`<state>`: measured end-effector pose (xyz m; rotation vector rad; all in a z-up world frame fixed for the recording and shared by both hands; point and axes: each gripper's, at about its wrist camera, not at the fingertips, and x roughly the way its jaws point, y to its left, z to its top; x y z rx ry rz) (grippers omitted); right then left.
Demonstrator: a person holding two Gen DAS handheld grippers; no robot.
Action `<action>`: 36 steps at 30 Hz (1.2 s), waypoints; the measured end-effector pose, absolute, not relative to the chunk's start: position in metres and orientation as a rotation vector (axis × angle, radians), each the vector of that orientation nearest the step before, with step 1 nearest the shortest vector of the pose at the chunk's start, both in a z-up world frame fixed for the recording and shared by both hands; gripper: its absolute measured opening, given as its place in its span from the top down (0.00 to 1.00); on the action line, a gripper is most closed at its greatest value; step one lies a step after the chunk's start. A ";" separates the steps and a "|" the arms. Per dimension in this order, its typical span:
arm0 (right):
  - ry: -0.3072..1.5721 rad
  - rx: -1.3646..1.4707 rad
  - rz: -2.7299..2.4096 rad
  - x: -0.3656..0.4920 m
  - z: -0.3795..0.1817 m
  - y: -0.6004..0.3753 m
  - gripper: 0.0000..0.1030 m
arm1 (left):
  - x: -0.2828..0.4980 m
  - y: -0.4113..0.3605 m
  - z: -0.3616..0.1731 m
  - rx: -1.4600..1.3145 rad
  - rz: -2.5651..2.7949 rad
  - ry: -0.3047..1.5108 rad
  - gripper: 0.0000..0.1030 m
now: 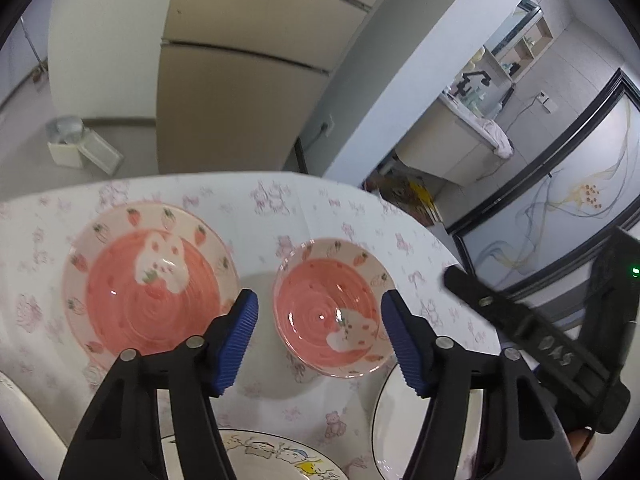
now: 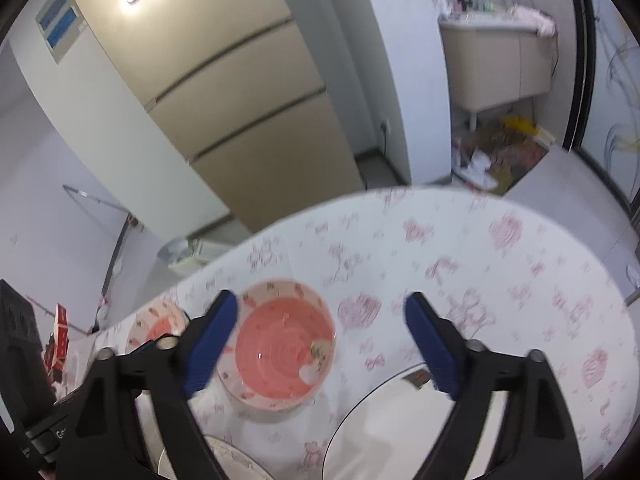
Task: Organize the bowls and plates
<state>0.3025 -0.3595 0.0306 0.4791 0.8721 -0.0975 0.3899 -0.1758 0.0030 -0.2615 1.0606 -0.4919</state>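
Two grippers hang over the floral tablecloth, jaws parted and gripping nothing. The small pink bowl sits framed between the left gripper pads; the right gripper sits beside it, farther off.

Glossy glazed bowl, printed cloth

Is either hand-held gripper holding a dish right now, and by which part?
Nothing is held. The left hand-held gripper and right hand-held gripper stand open above the small pink bowl.
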 end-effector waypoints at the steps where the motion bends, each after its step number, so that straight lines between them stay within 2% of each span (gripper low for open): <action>1: 0.909 0.481 -0.075 0.307 0.025 -0.357 0.32 | 0.389 -0.175 0.002 -0.258 -0.494 1.071 0.43; 3: 0.967 0.480 -0.024 0.313 0.017 -0.350 0.42 | 0.388 -0.178 0.001 -0.247 -0.488 1.077 0.45; 6: 0.988 0.493 -0.010 0.314 0.010 -0.347 0.44 | 0.388 -0.182 -0.003 -0.209 -0.459 1.089 0.47; 8: 1.006 0.486 -0.027 0.315 0.005 -0.346 0.55 | 0.391 -0.185 -0.011 -0.224 -0.463 1.124 0.49; 12: 1.044 0.510 -0.035 0.318 -0.004 -0.348 0.62 | 0.394 -0.192 -0.025 -0.213 -0.464 1.176 0.49; 16: 1.060 0.498 -0.036 0.324 -0.011 -0.350 0.67 | 0.396 -0.196 -0.033 -0.196 -0.442 1.196 0.50; 20: 1.070 0.462 -0.065 0.327 -0.017 -0.347 0.70 | 0.398 -0.199 -0.040 -0.178 -0.424 1.213 0.65; 25: 1.072 0.430 -0.126 0.331 -0.025 -0.347 0.71 | 0.396 -0.205 -0.044 -0.139 -0.404 1.217 0.67; 28: 1.092 0.452 -0.091 0.334 -0.031 -0.347 0.79 | 0.396 -0.209 -0.045 -0.110 -0.387 1.206 0.69; 29: 1.096 0.464 -0.083 0.334 -0.032 -0.347 0.79 | 0.396 -0.211 -0.047 -0.097 -0.379 1.204 0.72; 36: 1.109 0.432 -0.108 0.337 -0.040 -0.341 0.82 | 0.395 -0.225 -0.057 -0.010 -0.332 1.191 0.73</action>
